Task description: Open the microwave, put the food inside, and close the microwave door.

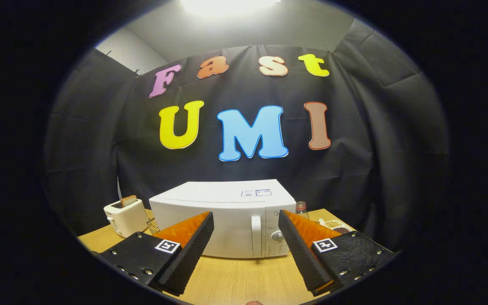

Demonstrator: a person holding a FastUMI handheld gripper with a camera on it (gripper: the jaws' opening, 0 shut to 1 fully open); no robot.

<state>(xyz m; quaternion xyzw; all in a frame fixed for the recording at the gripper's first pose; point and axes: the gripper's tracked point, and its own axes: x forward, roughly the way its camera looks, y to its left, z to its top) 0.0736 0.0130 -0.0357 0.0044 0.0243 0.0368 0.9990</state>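
Facing shut microwave (227, 220) on wooden table (235, 279); gripper (246, 228) fingers apart, empty

Closed microwave (223, 220) beyond spread, empty tool (246, 241) fingers.

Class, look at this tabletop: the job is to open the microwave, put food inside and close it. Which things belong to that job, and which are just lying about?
For the job: microwave, door shut, with its handle; the gripper, fingers open and apart, short of the microwave; possibly the food plate.

Lying about: toaster holding toast; bottle.
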